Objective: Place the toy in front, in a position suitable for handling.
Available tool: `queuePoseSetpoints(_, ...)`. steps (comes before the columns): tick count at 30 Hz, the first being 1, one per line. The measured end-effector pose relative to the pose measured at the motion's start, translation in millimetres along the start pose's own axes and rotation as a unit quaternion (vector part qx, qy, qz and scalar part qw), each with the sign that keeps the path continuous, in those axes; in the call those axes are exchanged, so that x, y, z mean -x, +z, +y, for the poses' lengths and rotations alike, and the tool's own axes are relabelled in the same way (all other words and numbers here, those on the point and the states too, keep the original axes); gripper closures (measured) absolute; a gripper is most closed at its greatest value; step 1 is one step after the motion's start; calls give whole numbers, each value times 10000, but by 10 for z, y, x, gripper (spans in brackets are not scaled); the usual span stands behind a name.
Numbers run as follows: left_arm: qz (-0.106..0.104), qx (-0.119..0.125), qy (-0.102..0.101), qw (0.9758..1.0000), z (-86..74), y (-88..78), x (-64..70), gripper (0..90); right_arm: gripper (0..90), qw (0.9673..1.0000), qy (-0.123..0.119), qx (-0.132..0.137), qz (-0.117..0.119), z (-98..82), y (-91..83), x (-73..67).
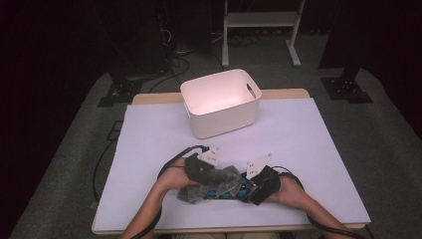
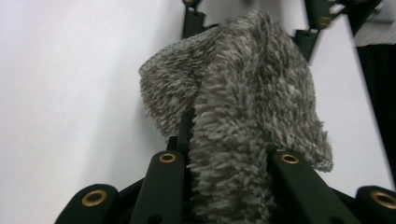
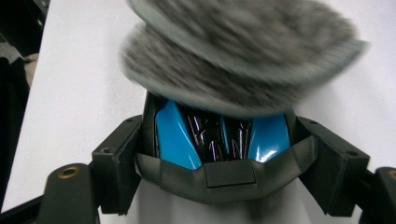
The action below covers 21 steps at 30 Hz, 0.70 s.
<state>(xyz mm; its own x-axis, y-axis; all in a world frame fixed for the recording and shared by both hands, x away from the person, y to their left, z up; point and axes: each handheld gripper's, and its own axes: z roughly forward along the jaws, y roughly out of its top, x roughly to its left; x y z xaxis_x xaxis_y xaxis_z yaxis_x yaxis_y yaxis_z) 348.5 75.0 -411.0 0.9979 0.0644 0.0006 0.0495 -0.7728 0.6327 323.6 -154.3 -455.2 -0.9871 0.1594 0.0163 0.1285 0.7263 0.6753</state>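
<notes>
One grey cloth [image 1: 211,183] lies draped over one blue shoe [image 1: 226,190] near the worktop's [image 1: 308,149] front edge. The left claw [image 1: 219,177] is clenched on the cloth; the right claw [image 1: 246,186] clasps the shoe. One white bin [image 1: 221,102] stands behind, well apart.

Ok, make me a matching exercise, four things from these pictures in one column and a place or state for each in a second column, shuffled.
1. cloth
2. toy
3. bin
4. table

a. white, empty, at the far side
b. blue and black, held by the right gripper
c. covered in a pale sheet
d. grey, fluffy, pinched by the left gripper

Pairs: 1-d, 2-b, 3-a, 4-c
</notes>
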Motion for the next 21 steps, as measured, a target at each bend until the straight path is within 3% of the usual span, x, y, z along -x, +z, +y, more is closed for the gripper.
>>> queuePoseSetpoints(2, -112, 17, 101, 9999, 77, 32, -9, 737, 220, 10000, 52, 1, -4, 7, 3, -17)
queuePoseSetpoints(3, -199, 3, 234, 9995, 168, 76, 12, 736, 219, 9999, -87, -20, -63, 18, 19, -14)
queuePoseSetpoints(11, -510, -131, 410, 9978, 414, 364, 17, 719, 219, 10000, -21, 17, -43, 8, 18, -11)
queuePoseSetpoints(14, -579, -91, 414, 9974, 463, 446, 22, 717, 220, 9999, 110, 21, 21, 5, 11, -21)
queuePoseSetpoints(15, -614, -98, 418, 9972, 471, 456, 17, 718, 220, 10000, 40, 49, 39, -2, 14, -11)
queuePoseSetpoints(21, -551, -85, 411, 9976, 412, 380, 31, 736, 221, 10000, 41, 33, 13, -1, 8, -17)
